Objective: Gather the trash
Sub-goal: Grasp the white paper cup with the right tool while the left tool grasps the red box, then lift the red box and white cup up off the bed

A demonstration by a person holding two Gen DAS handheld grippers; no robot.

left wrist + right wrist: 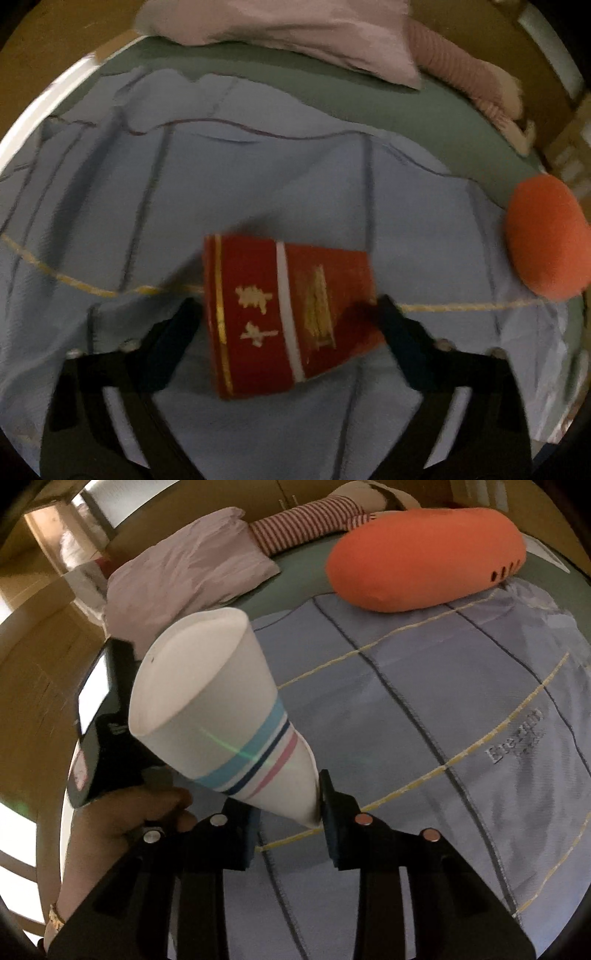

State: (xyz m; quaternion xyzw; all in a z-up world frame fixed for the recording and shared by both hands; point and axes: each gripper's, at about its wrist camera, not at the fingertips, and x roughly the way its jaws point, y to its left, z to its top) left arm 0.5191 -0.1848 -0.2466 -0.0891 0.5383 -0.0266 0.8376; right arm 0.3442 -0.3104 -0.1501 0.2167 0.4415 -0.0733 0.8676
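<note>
The left gripper point(290, 314) is hovering over a flattened red paper cup point(288, 314) with gold lettering and a white band, lying on its side between the spread, released jaws on the blue quilted blanket point(258, 166); whether the pads are touching it is blurred. The right gripper point(286, 808) is clenching its jaws on the squashed base of a smooth white paper cup point(218, 716) striped blue, navy and pink, its rim flaring up-left of them. A soft orange pillow point(424, 561) is resting far beyond the jaws
</note>
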